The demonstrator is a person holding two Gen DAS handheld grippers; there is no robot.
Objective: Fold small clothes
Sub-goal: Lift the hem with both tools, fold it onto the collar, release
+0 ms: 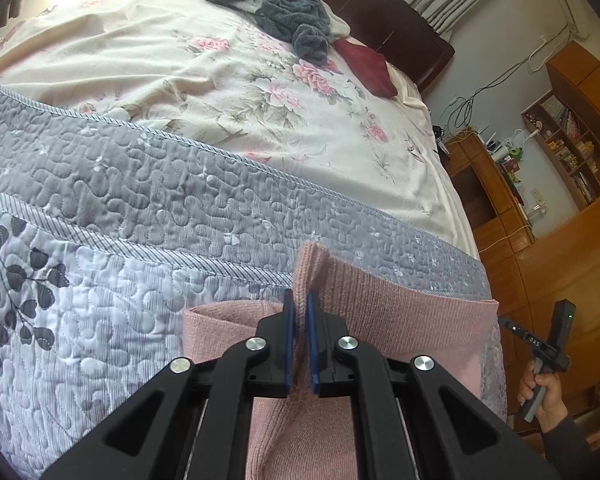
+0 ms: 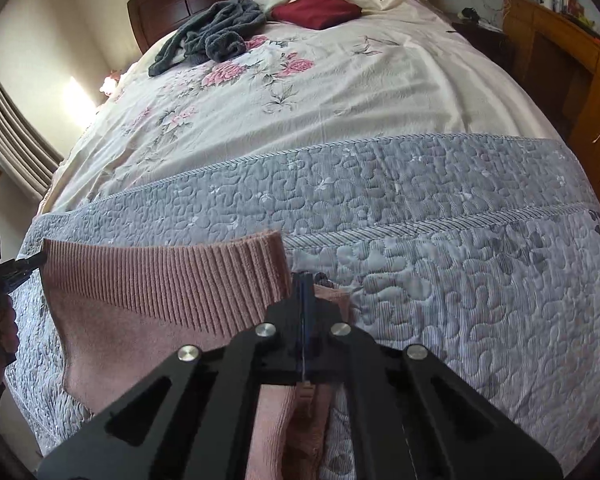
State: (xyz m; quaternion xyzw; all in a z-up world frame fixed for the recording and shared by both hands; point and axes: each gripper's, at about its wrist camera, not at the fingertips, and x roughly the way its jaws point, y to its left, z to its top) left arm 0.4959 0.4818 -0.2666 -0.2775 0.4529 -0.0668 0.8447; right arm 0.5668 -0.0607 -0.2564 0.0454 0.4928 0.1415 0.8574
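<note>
Sunlight is falling on a wide bed where a grey quilted bedspread (image 1: 148, 184) is covering the near part and a floral sheet (image 1: 228, 92) the far part. On the quilt a pink knitted garment (image 2: 140, 292) is lying. The left gripper (image 1: 301, 312) is pinching a raised fold of it between its blue pads (image 1: 288, 340). The right gripper (image 2: 305, 292) is pressed together on the garment's edge. Far away, a dark grey towel (image 2: 212, 36) and a red cloth (image 2: 316, 10) are resting near the headboard (image 1: 380, 12).

Bare quilt (image 2: 460, 280) lies open ahead; grey clothes (image 2: 212, 36) and red cloth (image 2: 316, 10) sit far off.
</note>
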